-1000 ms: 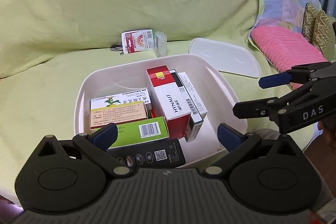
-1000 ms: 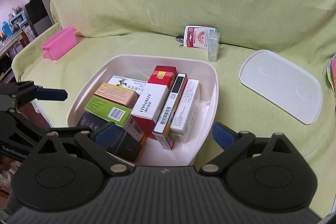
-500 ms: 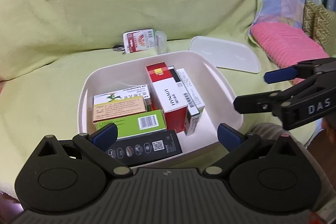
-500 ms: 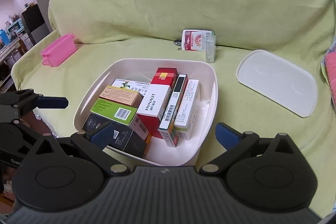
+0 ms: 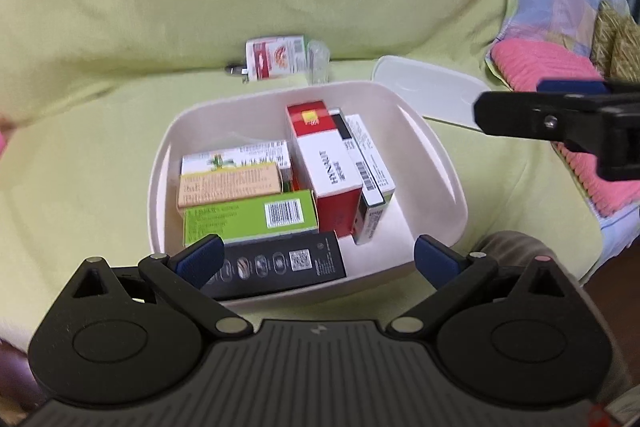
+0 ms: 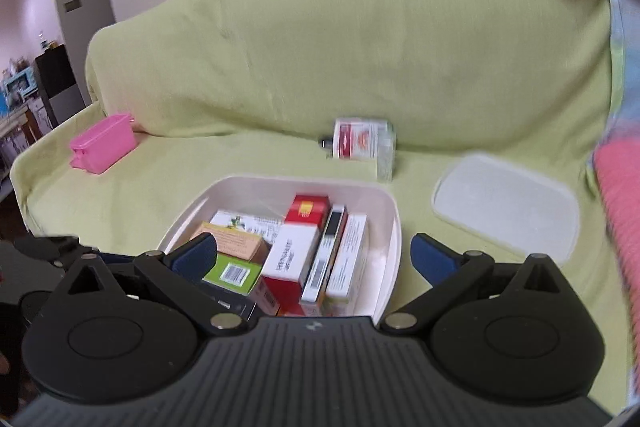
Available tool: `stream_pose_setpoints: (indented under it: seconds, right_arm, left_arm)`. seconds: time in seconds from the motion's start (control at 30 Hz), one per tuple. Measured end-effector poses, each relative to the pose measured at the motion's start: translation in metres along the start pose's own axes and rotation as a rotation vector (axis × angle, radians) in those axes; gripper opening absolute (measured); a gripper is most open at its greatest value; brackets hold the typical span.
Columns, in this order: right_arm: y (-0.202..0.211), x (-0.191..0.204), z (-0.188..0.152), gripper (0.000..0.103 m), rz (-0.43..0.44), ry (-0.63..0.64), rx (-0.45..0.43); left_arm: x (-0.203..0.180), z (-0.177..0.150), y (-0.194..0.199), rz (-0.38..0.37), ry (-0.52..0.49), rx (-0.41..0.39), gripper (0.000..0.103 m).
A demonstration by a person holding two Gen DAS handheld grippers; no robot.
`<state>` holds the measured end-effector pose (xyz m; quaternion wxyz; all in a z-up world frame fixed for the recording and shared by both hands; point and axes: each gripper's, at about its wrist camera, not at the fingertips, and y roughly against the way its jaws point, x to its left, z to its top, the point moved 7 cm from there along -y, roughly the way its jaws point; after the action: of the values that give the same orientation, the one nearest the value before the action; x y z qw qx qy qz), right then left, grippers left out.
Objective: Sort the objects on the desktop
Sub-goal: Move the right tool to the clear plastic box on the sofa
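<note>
White bin [image 5: 448, 179] packed with boxes, on a green-covered sofa [image 5: 100, 155].

Inside lie a red-and-white box [image 5: 328, 163], a green box [image 5: 248, 217], a tan box [image 5: 228, 189] and a black box [image 5: 280, 265]. The bin sits just ahead of the left tongs [image 5: 318, 261], which are spread wide and empty; the right tongs [image 6: 314, 257], also spread and empty, hang just before its near rim. Its lid [image 6: 508, 207] lies ahead-right of them.

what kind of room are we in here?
Probably a home living room: a sofa under a green cover, cushions at one end, and household clutter in the adjoining space.
</note>
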<state>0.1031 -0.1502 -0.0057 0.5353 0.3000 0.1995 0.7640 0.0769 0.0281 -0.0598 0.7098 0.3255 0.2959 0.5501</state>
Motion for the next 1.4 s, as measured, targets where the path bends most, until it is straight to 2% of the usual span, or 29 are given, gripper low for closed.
stream_pose_setpoints:
  seconds: [0.17,0.3,0.4,0.5,0.6,0.73,0.83,0.9,0.97,1.13,1.27,1.4]
  right_arm:
    - [-0.023,-0.027,-0.016,0.102,0.062,-0.229,0.133]
    - [-0.03,-0.029,-0.023,0.102,0.063,-0.224,0.155]
    - [-0.037,-0.035,-0.023,0.102,0.02,-0.231,0.17]
    - [-0.04,-0.039,-0.021,0.102,0.034,-0.26,0.162]
    - [-0.039,-0.042,-0.016,0.102,0.106,-0.315,0.086]
    - [-0.038,-0.043,-0.012,0.102,0.147,-0.308,-0.001]
    - [-0.052,-0.042,-0.016,0.102,0.115,-0.233,0.046]
    - [-0.064,-0.046,-0.02,0.102,0.079,-0.206,0.1]
    - [-0.074,-0.052,-0.021,0.102,0.041,-0.173,0.14]
    - [-0.095,-0.074,-0.001,0.102,0.004,-0.139,0.158]
    - [-0.127,-0.088,0.02,0.102,0.001,-0.124,0.206]
    - [-0.162,-0.098,0.038,0.102,-0.004,-0.082,0.244]
  left_arm:
    - [0.01,-0.006,-0.011,-0.017,0.075,0.057,0.101]
    - [0.014,-0.009,-0.016,-0.046,0.109,0.062,0.101]
    - [0.016,-0.006,-0.019,-0.038,0.117,0.05,0.101]
    - [0.021,-0.001,-0.023,0.008,0.135,0.036,0.101]
    - [0.027,0.003,-0.028,0.017,0.174,0.031,0.101]
    - [0.033,0.007,-0.031,-0.06,0.283,0.002,0.101]
    - [0.038,0.005,-0.042,-0.117,0.359,0.051,0.101]
    - [0.042,0.003,-0.051,-0.099,0.339,0.086,0.101]
    - [0.046,0.005,-0.056,-0.021,0.274,0.083,0.101]
    - [0.037,0.02,-0.06,0.069,0.05,0.053,0.101]
    - [0.026,0.034,-0.073,0.065,-0.075,0.04,0.101]
    - [0.026,0.049,-0.086,0.003,-0.089,0.022,0.101]
